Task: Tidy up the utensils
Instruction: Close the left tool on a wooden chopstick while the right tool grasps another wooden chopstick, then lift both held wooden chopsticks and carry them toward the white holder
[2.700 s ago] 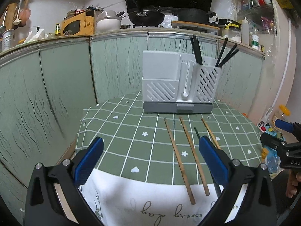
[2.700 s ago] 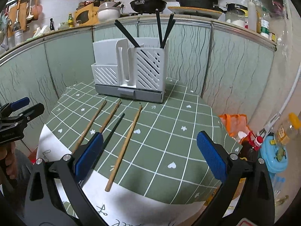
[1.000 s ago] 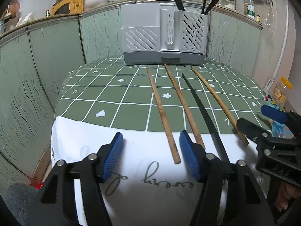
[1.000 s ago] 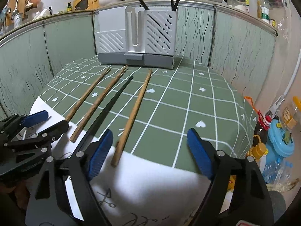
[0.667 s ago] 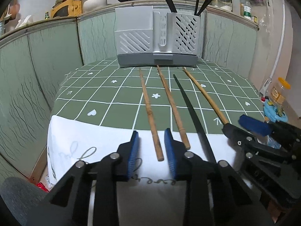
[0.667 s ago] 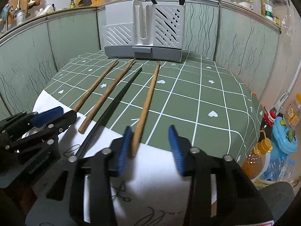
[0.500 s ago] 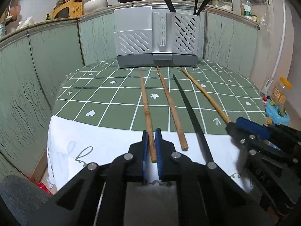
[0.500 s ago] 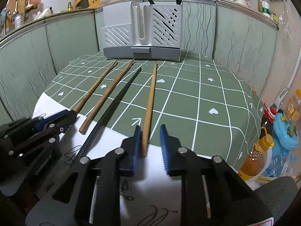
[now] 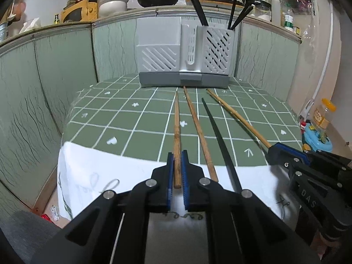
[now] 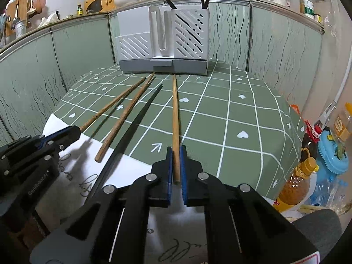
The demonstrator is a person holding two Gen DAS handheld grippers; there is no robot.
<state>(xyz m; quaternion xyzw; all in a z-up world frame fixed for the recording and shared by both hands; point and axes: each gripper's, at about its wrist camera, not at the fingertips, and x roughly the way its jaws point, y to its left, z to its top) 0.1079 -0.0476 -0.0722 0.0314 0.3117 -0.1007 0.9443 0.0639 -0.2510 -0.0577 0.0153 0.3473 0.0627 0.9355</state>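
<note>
Several chopsticks lie lengthwise on the green checked tablecloth (image 9: 140,129). My left gripper (image 9: 177,154) is shut on the near end of the leftmost wooden chopstick (image 9: 176,129). My right gripper (image 10: 176,148) is shut on the near end of the rightmost wooden chopstick (image 10: 175,114). Between them lie another wooden chopstick (image 9: 198,129) and a black chopstick (image 9: 217,136). A white slotted utensil holder (image 9: 184,59) stands at the table's far end with black chopsticks (image 9: 199,11) in its right compartment. The right gripper also shows in the left wrist view (image 9: 272,151), the left gripper in the right wrist view (image 10: 74,132).
Green panel walls (image 9: 44,77) enclose the table at left and back. A white cloth (image 9: 99,171) covers the near table edge. Bottles and a blue container (image 10: 334,154) stand on the floor at right. Pans and jars sit on the ledge behind.
Both grippers came down to the near chopstick ends and closed, the left on the leftmost wooden chopstick, the right on the rightmost one.
</note>
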